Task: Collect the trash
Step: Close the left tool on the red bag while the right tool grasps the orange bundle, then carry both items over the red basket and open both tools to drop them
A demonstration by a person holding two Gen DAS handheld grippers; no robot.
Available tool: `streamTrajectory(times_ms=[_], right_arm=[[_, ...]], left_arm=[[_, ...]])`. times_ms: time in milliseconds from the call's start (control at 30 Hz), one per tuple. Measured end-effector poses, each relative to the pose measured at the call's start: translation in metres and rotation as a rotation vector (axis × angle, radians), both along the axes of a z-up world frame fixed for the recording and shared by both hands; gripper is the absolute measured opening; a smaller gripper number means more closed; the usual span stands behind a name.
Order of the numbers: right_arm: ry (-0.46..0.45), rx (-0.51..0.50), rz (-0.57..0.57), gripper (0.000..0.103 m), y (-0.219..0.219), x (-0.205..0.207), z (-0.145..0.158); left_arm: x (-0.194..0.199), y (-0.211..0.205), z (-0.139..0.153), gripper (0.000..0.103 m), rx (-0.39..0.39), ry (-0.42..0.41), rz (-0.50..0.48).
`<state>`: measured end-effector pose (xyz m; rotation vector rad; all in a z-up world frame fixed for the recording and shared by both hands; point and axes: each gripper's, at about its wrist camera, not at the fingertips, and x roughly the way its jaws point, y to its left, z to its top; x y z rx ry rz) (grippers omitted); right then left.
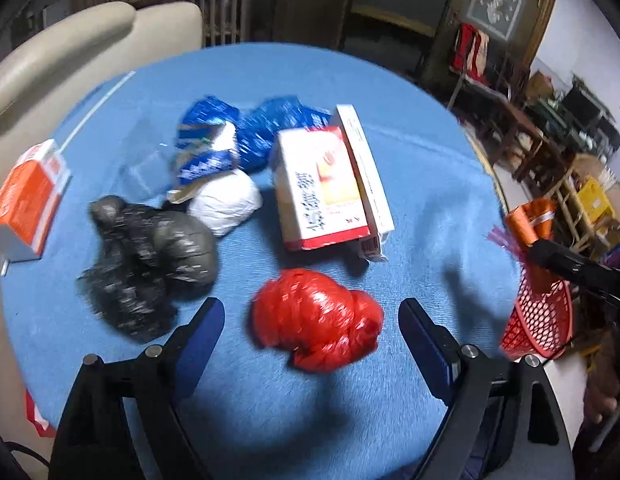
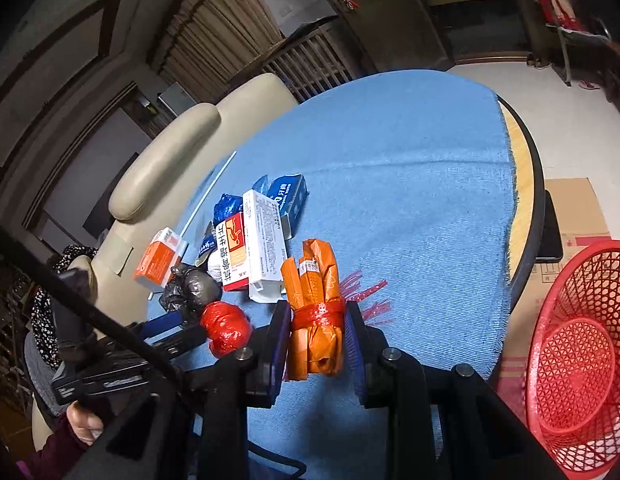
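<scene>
My left gripper (image 1: 312,320) stands open over the blue cloth, its fingers on either side of a knotted red plastic bag (image 1: 316,320) without touching it. Beyond lie a black bag (image 1: 150,260), a white wad (image 1: 226,202), blue wrappers (image 1: 238,136) and a red-and-white box (image 1: 322,188). My right gripper (image 2: 317,334) is shut on an orange packet bundle (image 2: 316,300) tied with red plastic, held above the table. The red mesh basket (image 2: 582,360) sits low at the right, off the table's edge.
An orange-and-white box (image 1: 28,200) lies at the cloth's left edge. A cream armchair (image 2: 166,168) stands behind the round table (image 2: 522,184). A cardboard sheet (image 2: 578,208) lies on the floor by the basket. A person's hand (image 2: 84,420) holds the left gripper.
</scene>
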<state>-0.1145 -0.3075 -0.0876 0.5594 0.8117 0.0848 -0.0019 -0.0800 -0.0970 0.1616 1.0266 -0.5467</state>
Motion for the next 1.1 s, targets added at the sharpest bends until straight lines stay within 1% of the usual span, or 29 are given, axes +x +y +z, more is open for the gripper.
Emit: streamTrajectory(times_ms=[33,67,100,133,167,200,233,300,333,433,500,600,700,767,800,900,1100], right_arm=[[0.001,-0.001,0.002,0.029,0.001,0.0,-0.001],[0.002,0.0,0.001,0.029,0.0,-0.001,-0.001],[0.003,0.002,-0.003,0.029,-0.001,-0.001,-0.002],[0.002,0.006,-0.006,0.029,-0.003,-0.002,-0.003],[0.0,0.008,-0.012,0.029,-0.005,-0.004,-0.003],[-0.003,0.005,-0.018,0.029,-0.007,-0.007,-0.003],[-0.006,0.002,-0.024,0.029,-0.009,-0.008,-0.002],[-0.017,-0.01,-0.041,0.029,-0.016,-0.016,0.0],[-0.023,-0.014,-0.049,0.029,-0.019,-0.019,0.002],[-0.051,-0.035,-0.08,0.029,-0.032,-0.035,0.008],[-0.062,-0.052,-0.099,0.029,-0.041,-0.045,0.012],[-0.08,-0.059,-0.15,0.029,-0.062,-0.07,0.017],[-0.098,-0.06,-0.219,0.029,-0.088,-0.101,0.022],[-0.099,-0.061,-0.273,0.029,-0.107,-0.122,0.024],[-0.101,-0.059,-0.3,0.029,-0.117,-0.131,0.025],[-0.103,-0.044,-0.377,0.029,-0.146,-0.154,0.027],[-0.121,0.0,-0.484,0.03,-0.189,-0.19,0.027]], left_arm=[[0.0,-0.005,-0.003,0.089,0.017,-0.006,-0.008],[0.0,-0.01,-0.007,0.086,0.054,-0.023,-0.01],[0.0,-0.013,-0.011,0.069,0.075,-0.028,-0.01],[0.001,-0.013,-0.015,0.066,0.07,-0.011,-0.016],[0.0,-0.009,-0.014,0.065,0.051,-0.016,-0.004],[0.0,-0.007,-0.013,0.062,0.04,-0.014,0.0],[-0.001,-0.005,-0.011,0.059,0.036,-0.015,0.002],[-0.007,-0.004,-0.005,0.057,0.041,-0.026,0.001],[-0.011,-0.004,-0.001,0.057,0.036,-0.033,-0.011],[-0.036,-0.016,0.018,0.057,0.015,-0.058,-0.089],[-0.057,-0.032,0.034,0.057,-0.006,-0.084,-0.173],[-0.088,-0.068,0.06,0.057,-0.033,-0.133,-0.304],[-0.108,-0.11,0.077,0.057,-0.048,-0.152,-0.415],[-0.115,-0.141,0.082,0.057,-0.063,-0.136,-0.479],[-0.116,-0.15,0.082,0.057,-0.068,-0.128,-0.498],[-0.118,-0.197,0.083,0.057,-0.077,-0.103,-0.566],[-0.135,-0.266,0.072,0.059,-0.049,-0.064,-0.675]])
